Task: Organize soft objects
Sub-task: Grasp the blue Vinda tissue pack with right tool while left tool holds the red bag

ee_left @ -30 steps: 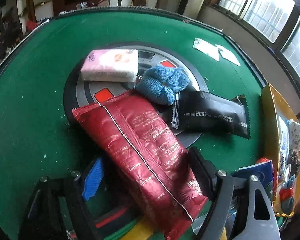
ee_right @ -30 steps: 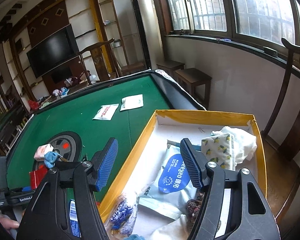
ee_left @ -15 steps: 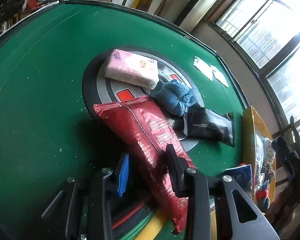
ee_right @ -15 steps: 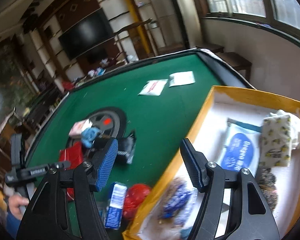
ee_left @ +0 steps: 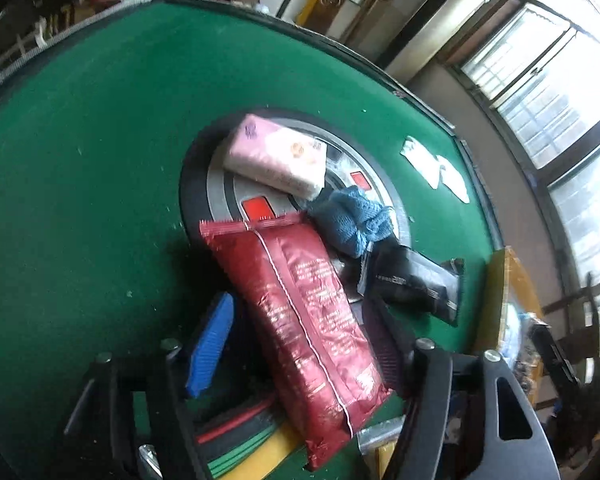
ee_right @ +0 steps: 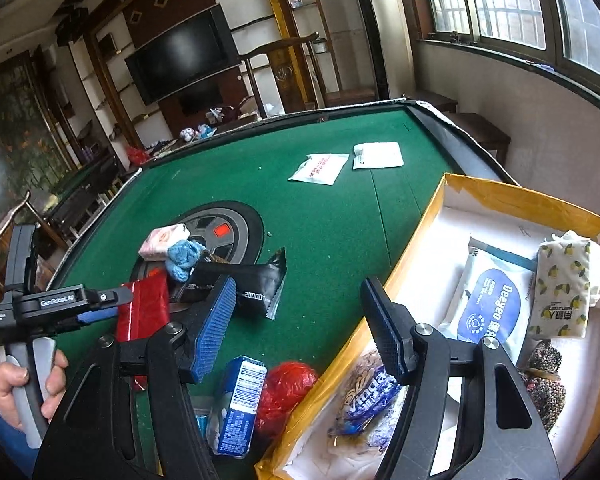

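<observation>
A long red foil packet lies between the fingers of my left gripper, its far end on the round grey hub of the green table. The jaws are opening. The blue left pad stands clear of the packet, and the right finger is close beside it. Behind it lie a pink tissue pack, a blue cloth and a black packet. My right gripper hangs open and empty over the table by the yellow box. A hand holds the left gripper at the red packet.
The box holds a wipes pack, a lemon-print pack, a blue-printed pack and a knitted piece. A blue packet and a red bag lie by its near corner. Two white sachets lie far off.
The left jaws narrowed around the red packet half a second ago and have spread again. The left view has rolled and risen a little. The right gripper swung left from over the box towards the table.
</observation>
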`<state>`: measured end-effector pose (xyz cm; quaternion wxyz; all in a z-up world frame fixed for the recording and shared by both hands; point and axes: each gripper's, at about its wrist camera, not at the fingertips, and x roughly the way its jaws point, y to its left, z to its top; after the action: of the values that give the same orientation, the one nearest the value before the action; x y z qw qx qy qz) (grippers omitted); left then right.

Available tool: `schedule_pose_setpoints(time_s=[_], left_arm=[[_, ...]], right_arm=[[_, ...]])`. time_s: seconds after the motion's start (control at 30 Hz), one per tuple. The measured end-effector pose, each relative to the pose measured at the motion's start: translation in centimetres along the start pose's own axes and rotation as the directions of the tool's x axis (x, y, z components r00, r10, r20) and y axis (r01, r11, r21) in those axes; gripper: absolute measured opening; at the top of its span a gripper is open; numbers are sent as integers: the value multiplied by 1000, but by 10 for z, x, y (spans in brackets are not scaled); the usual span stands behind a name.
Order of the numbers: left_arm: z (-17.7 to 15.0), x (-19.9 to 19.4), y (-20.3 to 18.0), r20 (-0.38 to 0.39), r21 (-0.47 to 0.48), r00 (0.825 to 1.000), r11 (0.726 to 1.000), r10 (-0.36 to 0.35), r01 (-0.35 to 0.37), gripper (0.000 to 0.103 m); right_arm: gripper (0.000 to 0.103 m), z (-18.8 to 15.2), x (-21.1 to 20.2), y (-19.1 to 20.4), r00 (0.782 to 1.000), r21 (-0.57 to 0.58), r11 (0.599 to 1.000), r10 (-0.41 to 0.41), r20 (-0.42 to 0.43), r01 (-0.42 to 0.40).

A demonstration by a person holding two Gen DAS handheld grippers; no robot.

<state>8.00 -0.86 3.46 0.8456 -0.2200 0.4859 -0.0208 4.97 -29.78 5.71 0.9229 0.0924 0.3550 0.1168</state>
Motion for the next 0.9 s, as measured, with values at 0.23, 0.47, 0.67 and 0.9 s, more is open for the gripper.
schedule_pose_setpoints(time_s=[0.23,0.47,0.67,0.9], left_arm=[[-1,16,-30,-29,36,987,987,159,-157,71],[-6,48,-51,-56,60,942,943,330,-327,75],[-13,54,-53,-5,171,943,930,332,-326,80],[-22,22,-15,37,225,986,960,162,-166,57]], right_arm=[[65,2,-10,-2,999,24,999,24,25,-24],[65,2,-16,-2,998,32,998,48,42,-49],[65,1,-13,1,998,22,998,59,20,-59],[65,-9,8,17,992,-31,996,78,-102,-81]])
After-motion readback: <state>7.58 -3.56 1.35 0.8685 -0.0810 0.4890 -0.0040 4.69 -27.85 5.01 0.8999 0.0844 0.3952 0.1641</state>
